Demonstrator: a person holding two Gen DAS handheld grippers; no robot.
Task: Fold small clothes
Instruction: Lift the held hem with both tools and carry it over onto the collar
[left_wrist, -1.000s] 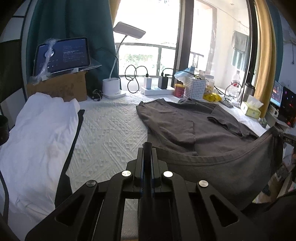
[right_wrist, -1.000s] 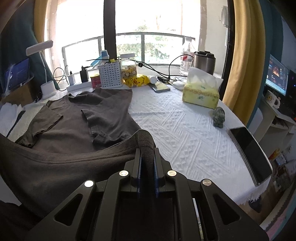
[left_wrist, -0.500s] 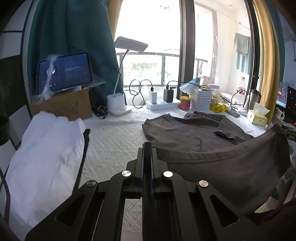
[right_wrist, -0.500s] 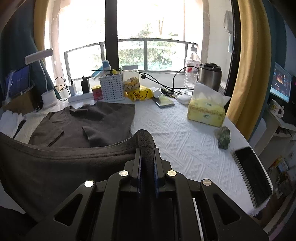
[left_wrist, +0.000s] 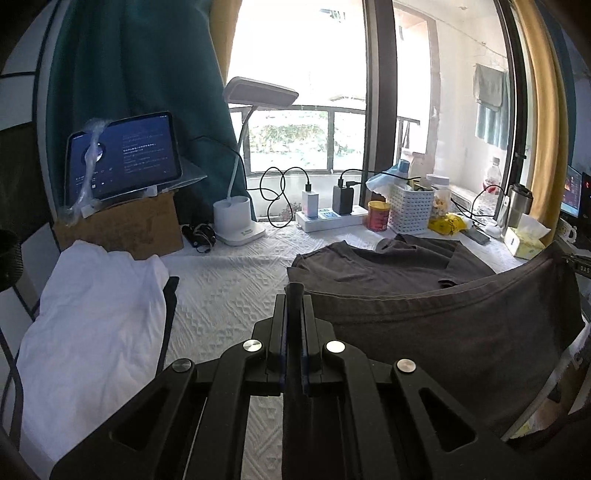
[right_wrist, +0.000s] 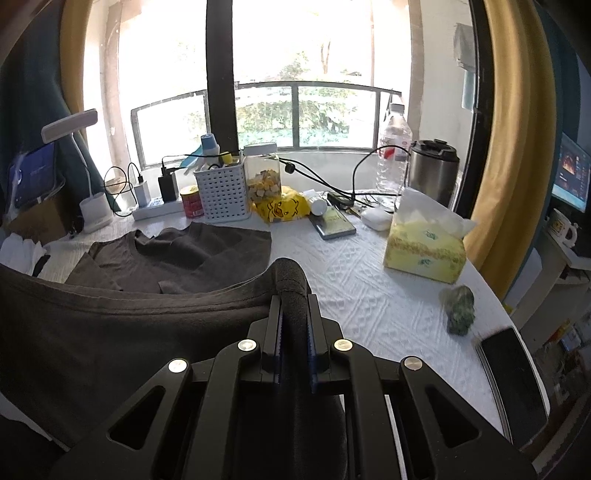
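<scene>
Left edge: a white garment (left_wrist: 92, 314) is heaped on the tabletop (left_wrist: 229, 288), below a tablet (left_wrist: 123, 155) propped on a cardboard box (left_wrist: 122, 225). A desk lamp (left_wrist: 240, 221) and a power strip (left_wrist: 328, 218) are ranged along the window side.

Centre: a dark grey shirt (left_wrist: 388, 266) is spread with its collar end and folded-in sleeves resting on the tabletop. Its near hem is lifted and stretched crosswise between the two grippers, so the long axis of the hem runs left to right and the resting part lies ahead of both pairs of fingers.

Left gripper (left_wrist: 294, 295): fingers clamped on the left hem corner. Right gripper (right_wrist: 291, 280): fingers clamped on a thicker bunch at the right corner. Neither hand is judged nearer; the fold would be carried forward by both together.

Right side, shown fully by the right wrist view only: a tissue box (right_wrist: 424, 251), a green figurine (right_wrist: 460, 308) and a phone (right_wrist: 513, 384). The white garment's full spread is given by the left view alone.
</scene>
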